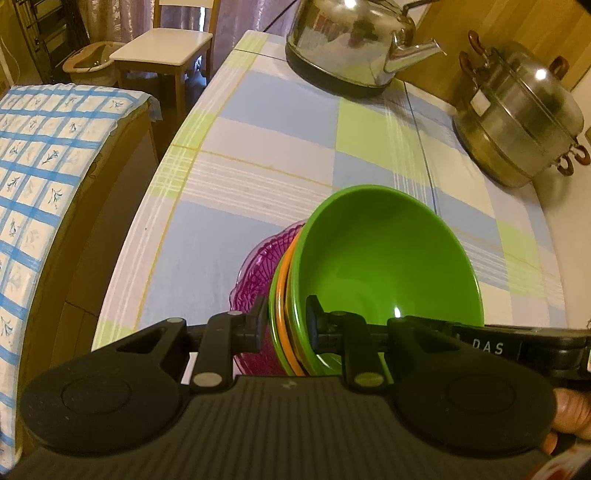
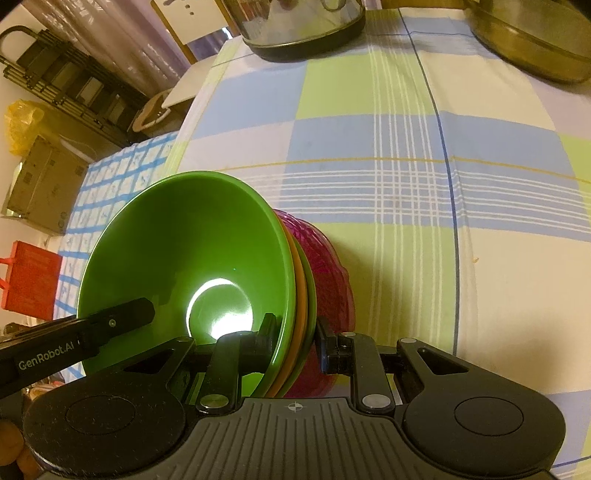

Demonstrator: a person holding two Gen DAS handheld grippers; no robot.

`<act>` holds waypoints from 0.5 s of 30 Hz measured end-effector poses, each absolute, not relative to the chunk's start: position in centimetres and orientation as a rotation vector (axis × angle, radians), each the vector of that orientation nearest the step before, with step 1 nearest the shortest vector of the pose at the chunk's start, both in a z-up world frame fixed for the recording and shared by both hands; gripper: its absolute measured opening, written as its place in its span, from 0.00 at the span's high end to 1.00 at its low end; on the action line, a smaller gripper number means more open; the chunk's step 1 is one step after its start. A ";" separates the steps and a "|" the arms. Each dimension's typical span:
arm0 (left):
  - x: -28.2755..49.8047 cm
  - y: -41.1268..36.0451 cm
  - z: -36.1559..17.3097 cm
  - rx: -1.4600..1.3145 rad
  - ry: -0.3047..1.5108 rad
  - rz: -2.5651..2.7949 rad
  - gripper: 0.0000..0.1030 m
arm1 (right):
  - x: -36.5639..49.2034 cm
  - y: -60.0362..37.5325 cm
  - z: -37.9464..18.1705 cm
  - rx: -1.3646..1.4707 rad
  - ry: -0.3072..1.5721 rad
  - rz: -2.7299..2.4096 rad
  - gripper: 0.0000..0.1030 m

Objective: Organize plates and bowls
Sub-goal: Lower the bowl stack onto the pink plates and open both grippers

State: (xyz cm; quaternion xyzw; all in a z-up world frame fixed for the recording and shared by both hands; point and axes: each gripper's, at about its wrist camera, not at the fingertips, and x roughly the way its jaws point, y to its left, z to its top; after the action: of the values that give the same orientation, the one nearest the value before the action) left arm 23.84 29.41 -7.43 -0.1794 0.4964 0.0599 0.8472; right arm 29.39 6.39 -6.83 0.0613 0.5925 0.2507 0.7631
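Observation:
A nested stack of bowls is tilted up between my two grippers over the checked tablecloth [image 1: 258, 129]. The green bowl [image 1: 388, 266] [image 2: 184, 240] lies innermost, then an orange rim [image 1: 282, 295] [image 2: 301, 295], another green rim, and a ribbed purple bowl [image 1: 255, 273] [image 2: 332, 266] outermost. My left gripper [image 1: 286, 325] is shut across the stacked rims on one side. My right gripper [image 2: 297, 336] is shut across them on the opposite side. Each view shows the other gripper's finger [image 1: 461, 332] [image 2: 122, 317] reaching in over the green bowl. Whether the stack touches the cloth is hidden.
A steel kettle [image 1: 347, 44] [image 2: 295, 29] stands at the table's far end, a lidded steel steamer pot [image 1: 517, 118] [image 2: 535, 37] at the far right. Beside the table is a lower surface with a blue-checked cloth [image 1: 44, 147] [image 2: 110, 177] and a white chair [image 1: 162, 48].

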 end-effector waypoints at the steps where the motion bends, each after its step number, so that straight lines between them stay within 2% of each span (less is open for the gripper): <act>1: 23.8 29.6 -7.5 -0.384 1.047 0.127 0.82 | 29.4 6.5 -6.8 0.134 1.288 0.545 0.79; 15: 23.5 29.8 -7.6 -0.415 1.029 0.121 0.80 | 28.8 6.2 -6.6 0.146 1.278 0.556 0.76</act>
State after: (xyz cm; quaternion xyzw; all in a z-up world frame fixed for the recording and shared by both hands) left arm 23.52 29.84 -7.64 -0.1968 0.4881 0.0575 0.8484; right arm 28.80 6.21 -6.62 0.0671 0.5880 0.2559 0.7644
